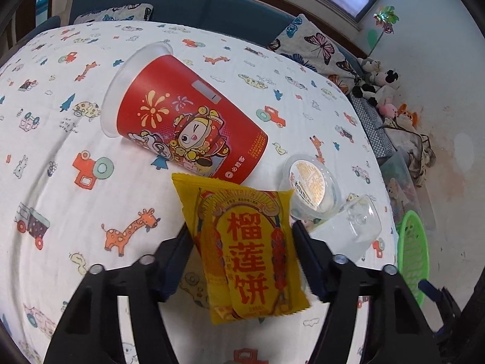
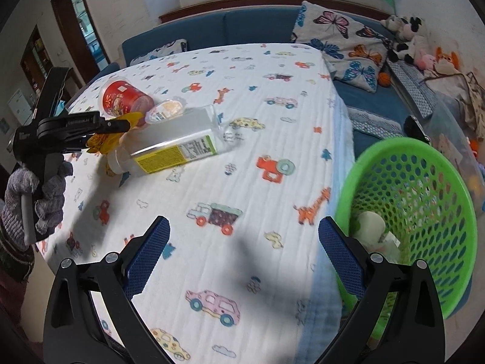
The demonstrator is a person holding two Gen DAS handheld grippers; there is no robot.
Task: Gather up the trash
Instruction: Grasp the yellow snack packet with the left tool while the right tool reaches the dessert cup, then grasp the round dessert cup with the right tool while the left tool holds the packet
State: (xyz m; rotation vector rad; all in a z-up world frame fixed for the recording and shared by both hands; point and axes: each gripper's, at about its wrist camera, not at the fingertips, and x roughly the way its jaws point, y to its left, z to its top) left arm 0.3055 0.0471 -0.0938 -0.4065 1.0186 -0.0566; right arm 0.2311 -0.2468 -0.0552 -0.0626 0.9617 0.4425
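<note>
Two pads of my left gripper (image 1: 242, 233) pinch the yellow snack packet (image 1: 242, 251) by its sides, ready for lifting. My right gripper (image 2: 244, 236) hangs open and empty, the green basket (image 2: 424, 163) just to its right for dropping trash.

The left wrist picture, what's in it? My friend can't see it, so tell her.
The left gripper pinches a yellow snack packet over a white tablecloth printed with cartoon animals and cars. Behind it lie a tipped red paper cup, a small clear sauce tub and a clear plastic bottle.
</note>
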